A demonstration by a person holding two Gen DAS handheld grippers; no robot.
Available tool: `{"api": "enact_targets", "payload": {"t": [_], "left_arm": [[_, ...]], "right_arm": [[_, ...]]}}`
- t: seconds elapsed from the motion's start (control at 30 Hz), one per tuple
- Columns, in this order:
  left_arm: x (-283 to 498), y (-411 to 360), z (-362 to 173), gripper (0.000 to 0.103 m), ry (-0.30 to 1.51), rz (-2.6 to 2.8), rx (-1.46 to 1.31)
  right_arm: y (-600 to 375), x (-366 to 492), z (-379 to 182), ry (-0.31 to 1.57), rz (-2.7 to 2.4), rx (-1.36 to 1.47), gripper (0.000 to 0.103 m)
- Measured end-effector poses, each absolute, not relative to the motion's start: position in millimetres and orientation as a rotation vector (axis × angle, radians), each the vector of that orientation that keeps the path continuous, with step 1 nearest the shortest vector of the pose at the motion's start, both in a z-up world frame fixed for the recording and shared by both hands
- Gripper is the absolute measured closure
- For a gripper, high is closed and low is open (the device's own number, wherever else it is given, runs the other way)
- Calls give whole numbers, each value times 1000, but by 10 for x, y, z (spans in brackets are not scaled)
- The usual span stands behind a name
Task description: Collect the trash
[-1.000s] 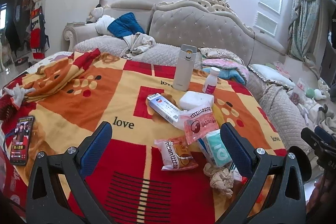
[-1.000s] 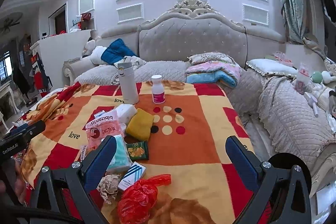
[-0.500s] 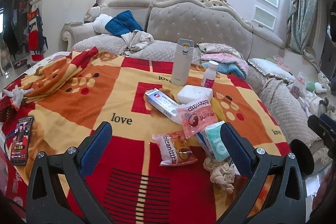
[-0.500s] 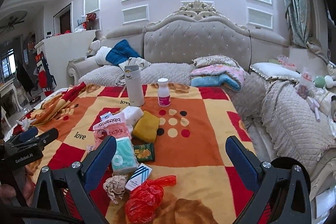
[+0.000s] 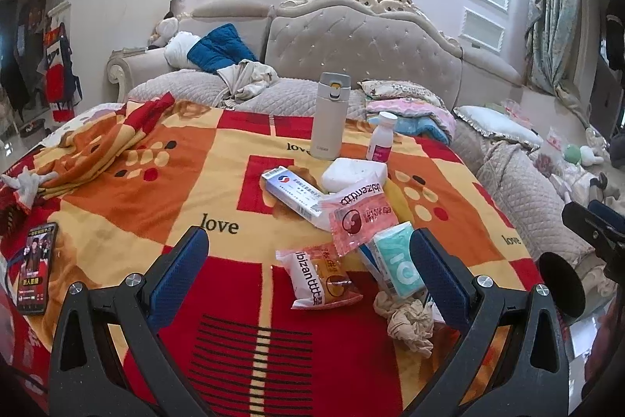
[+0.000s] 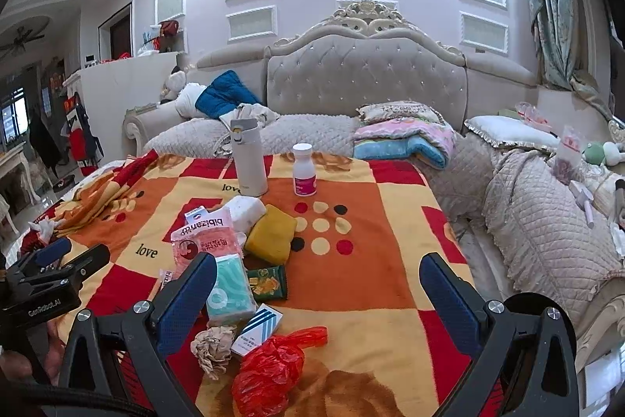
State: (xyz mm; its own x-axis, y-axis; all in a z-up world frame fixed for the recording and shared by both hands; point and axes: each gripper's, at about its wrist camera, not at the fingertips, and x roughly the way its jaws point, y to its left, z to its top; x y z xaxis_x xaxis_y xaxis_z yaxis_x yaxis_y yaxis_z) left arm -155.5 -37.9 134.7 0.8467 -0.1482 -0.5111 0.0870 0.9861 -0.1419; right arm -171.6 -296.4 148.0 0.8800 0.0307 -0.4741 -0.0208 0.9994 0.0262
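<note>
Both the left gripper (image 5: 308, 260) and the right gripper (image 6: 318, 280) are held wide apart and empty above the blanket (image 5: 129, 182). The trash lies just ahead: a crumpled tissue (image 6: 213, 344) beside a red bag (image 6: 269, 370), with snack wrappers (image 5: 318, 278) close by. The bag is probably best opened first; the tissue should be pinched at its middle so neighbouring packets are not dragged.
</note>
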Motion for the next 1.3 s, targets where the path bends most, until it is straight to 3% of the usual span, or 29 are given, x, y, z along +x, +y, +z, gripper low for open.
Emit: {"api": "enact_targets", "payload": {"t": [1.3], "left_arm": [[-1610, -435, 1326, 1, 552, -124, -110]], "right_arm": [[-3061, -1744, 1420, 514, 17, 41, 0]]}}
